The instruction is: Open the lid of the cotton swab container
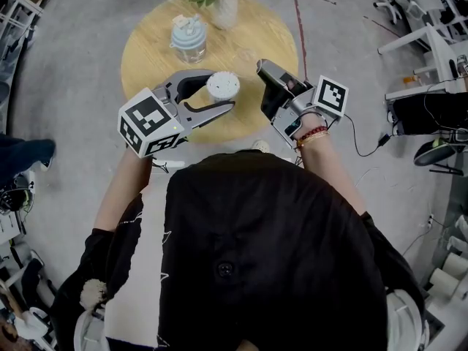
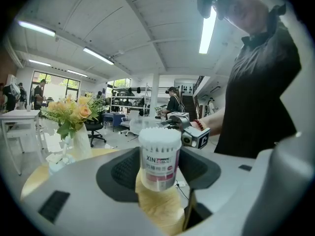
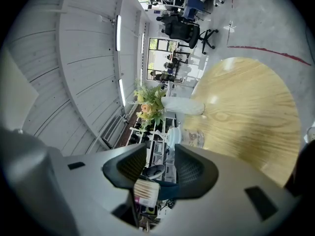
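In the head view, the cotton swab container [image 1: 222, 86] sits mid-frame between the jaws of the left gripper [image 1: 223, 89], over the lower part of the round table [image 1: 256, 42], with the right gripper [image 1: 263, 68] just to its right and the jar [image 1: 189, 39] and flower vase [image 1: 223, 9] above it, toward the top.

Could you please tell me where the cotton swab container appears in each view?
Head view: cotton swab container upper centre, in the left tool.
Left gripper view: cotton swab container dead centre, between the jaws.
Right gripper view: cotton swab container small, bottom centre.
Shared landmark: the flower vase.
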The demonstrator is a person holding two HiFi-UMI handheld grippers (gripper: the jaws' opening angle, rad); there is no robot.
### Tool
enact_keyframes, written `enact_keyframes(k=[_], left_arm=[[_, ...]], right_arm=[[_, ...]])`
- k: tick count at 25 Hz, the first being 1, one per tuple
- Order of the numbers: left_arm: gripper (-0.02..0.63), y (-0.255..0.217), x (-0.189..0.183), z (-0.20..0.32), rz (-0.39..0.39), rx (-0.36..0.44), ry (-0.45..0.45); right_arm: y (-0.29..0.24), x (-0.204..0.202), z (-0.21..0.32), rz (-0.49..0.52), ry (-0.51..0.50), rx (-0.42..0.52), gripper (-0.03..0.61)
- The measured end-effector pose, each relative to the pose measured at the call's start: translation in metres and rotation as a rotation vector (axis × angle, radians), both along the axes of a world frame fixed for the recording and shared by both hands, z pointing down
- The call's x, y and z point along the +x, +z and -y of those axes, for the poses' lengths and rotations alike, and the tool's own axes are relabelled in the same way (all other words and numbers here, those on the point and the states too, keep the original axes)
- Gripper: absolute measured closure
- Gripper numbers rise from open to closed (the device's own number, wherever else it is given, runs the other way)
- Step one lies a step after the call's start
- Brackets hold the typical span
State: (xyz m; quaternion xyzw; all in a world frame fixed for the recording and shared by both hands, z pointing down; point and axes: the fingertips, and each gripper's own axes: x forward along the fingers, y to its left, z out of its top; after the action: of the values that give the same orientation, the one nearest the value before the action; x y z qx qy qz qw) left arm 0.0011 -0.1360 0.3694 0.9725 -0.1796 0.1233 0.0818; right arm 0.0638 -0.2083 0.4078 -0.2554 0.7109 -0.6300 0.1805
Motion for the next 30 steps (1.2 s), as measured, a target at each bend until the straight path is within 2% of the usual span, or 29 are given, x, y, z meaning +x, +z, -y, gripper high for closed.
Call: enact_keyframes(k=[3,7,11,12,16,20,24,30], left_arm=[[0.357,-0.001,-0.011,0.011,-0.003,-0.009,-0.074],[0.356,0.003,-0.029,0.029,0.045,0.002,-0.213],[0.356,0.006,-0.047,0.042,0.064,-0.013,-0.335],[0.356,0.007,-0.053,0.046,0.064,-0.019,-0.376],[0.354,0.007,-0.078,0.060,0.053,-0.032,-0.528],[0.353,0.004,-0.100,0.066,0.040,-0.028,-0.630],[0.353,0.009,-0.120,0.069,0.008,-0.059,-0.698],[0.353,0.015,-0.142,0.065,0.007,-0.066,-0.735]], right_arm=[[-0.003,0.007,0.004,-0.076,0.050,0.038,0.405],[-0.010,0.024,0.013,-0.264,0.164,0.111,0.433],[-0.012,0.031,0.017,-0.436,0.212,0.124,0.575],[-0.014,0.031,0.018,-0.477,0.222,0.143,0.589],[-0.028,0.026,0.019,-0.637,0.241,0.277,0.589],[-0.038,0.016,0.017,-0.785,0.230,0.406,0.584],[-0.038,0.006,0.016,-0.871,0.211,0.470,0.577],[-0.030,-0.011,0.014,-0.902,0.191,0.479,0.577]])
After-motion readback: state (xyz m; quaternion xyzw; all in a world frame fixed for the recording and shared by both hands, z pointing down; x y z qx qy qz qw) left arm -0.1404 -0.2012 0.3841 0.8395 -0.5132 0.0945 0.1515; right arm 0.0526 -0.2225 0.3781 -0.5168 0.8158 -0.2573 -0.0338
